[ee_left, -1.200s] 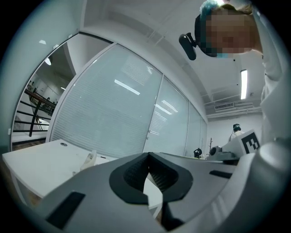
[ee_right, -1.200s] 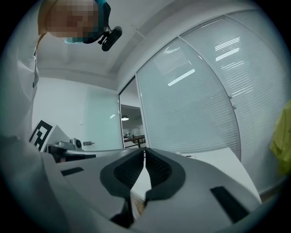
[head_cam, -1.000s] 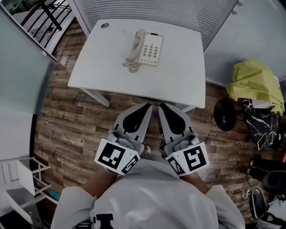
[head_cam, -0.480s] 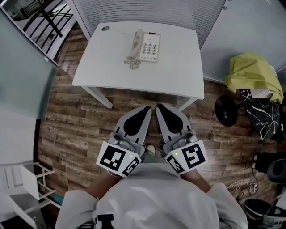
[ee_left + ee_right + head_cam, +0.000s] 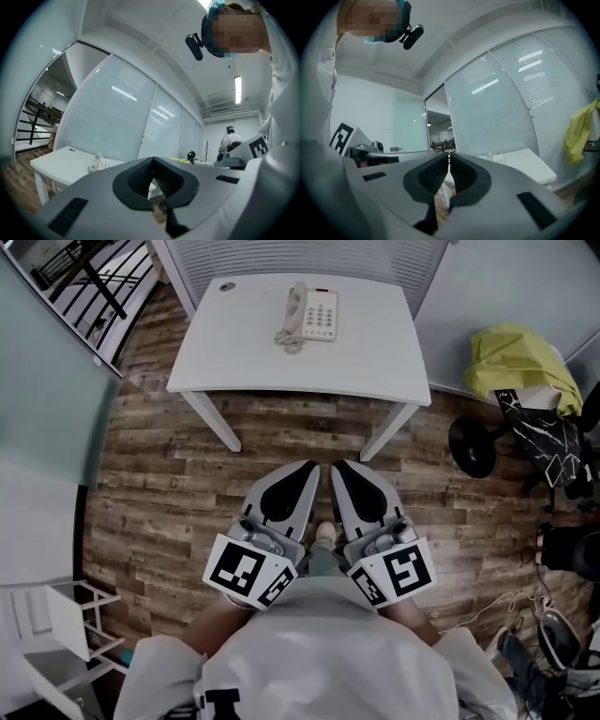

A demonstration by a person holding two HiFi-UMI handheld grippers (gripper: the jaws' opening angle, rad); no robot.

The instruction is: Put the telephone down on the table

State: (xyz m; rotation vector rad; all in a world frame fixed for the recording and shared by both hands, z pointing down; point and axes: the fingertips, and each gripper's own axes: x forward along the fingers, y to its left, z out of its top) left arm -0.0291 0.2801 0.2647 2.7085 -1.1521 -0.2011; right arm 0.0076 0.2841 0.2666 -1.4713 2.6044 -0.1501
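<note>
The telephone sits on the white table at the top of the head view, handset in its cradle on the left side and the coiled cord bunched at its near edge. It is well apart from both tools. The left gripper and the right gripper hang side by side over the wooden floor, close in front of the person's body, tips aimed toward the table with bare planks between them and its near edge. The left gripper view shows that tool clenched, ribbed pads meeting at the tip with nothing in them. The right gripper view shows its pads drawn together too, only a hairline slit between them, and it holds nothing. From the left gripper the phone is a small pale shape on the tabletop, off to the left of the jaws. From the right gripper only a sliver of it peeks over the right jaw. The keypad is too small to read in any view. Only the table's two near legs show. A shoe pokes out between the grippers, mostly covered by them. At the right, a yellow cloth drapes over dark clutter that runs off the edge.
</note>
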